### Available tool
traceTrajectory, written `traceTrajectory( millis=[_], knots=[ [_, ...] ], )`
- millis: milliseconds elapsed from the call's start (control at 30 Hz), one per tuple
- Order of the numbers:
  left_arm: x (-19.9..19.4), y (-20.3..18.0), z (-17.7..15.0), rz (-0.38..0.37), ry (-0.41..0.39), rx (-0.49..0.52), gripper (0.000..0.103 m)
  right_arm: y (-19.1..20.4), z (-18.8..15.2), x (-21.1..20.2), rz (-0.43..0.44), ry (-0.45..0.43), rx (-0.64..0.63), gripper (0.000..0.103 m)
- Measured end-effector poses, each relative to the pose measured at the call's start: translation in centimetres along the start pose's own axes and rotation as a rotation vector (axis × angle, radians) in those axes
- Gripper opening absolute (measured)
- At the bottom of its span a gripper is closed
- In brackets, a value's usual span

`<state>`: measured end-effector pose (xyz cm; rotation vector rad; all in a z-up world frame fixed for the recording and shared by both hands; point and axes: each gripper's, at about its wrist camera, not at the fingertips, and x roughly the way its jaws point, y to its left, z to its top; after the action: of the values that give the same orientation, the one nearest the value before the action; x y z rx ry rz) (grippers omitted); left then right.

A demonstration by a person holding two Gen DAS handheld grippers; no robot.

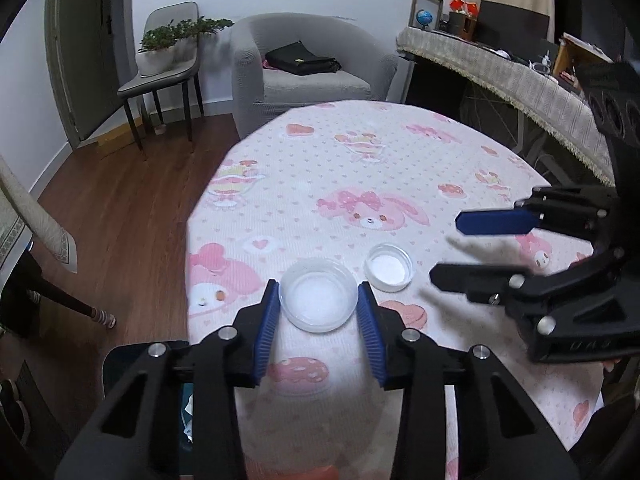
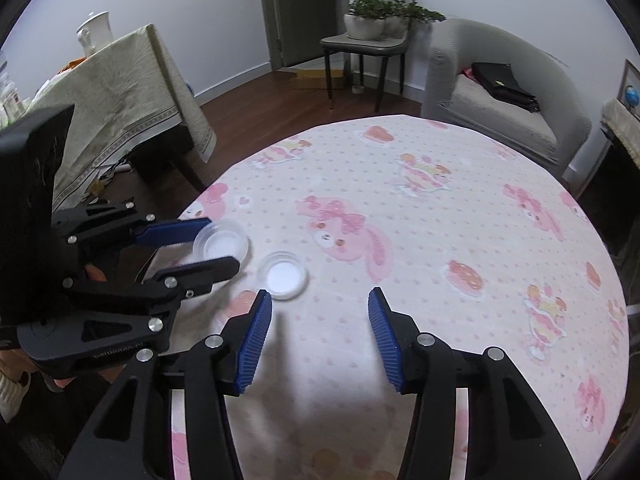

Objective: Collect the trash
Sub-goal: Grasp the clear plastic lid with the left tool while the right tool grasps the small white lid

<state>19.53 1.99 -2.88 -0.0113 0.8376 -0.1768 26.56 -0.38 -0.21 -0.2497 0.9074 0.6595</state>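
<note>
Two small clear plastic cups lie on the pink cartoon tablecloth [image 1: 360, 168]. The larger cup [image 1: 319, 300] sits between the blue pads of my left gripper [image 1: 319, 298], which touch or nearly touch its sides; it also shows in the right wrist view [image 2: 222, 242]. The smaller cup [image 1: 389, 266] lies just right of it, free; in the right wrist view [image 2: 283, 275] it is just ahead-left of my right gripper [image 2: 320, 300], which is open and empty above the cloth [image 2: 440, 240]. My right gripper also shows in the left wrist view [image 1: 448, 246].
A grey armchair [image 1: 304, 68] with a black bag [image 1: 302, 60] stands beyond the table. A chair with potted plants [image 1: 168, 56] is at far left. A cloth-covered side table [image 1: 500, 68] is at right, another [image 2: 108, 100] at left. Wooden floor surrounds.
</note>
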Motion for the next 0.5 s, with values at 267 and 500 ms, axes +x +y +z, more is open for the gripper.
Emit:
traceTrajectory(
  millis=[267, 500],
  knots=[
    [-1.7, 1.8, 0.0, 0.025, -0.025, -0.039, 0.042, 1.3, 0.4, 1.2, -0.001, 0.021, -0.026, 0.043],
    [-3.1, 3.3, -0.5, 0.038, -0.032, -0.047, 0.042, 2.5, 1.0, 2.4, -0.023, 0.039, -0.046, 0.036]
  ],
)
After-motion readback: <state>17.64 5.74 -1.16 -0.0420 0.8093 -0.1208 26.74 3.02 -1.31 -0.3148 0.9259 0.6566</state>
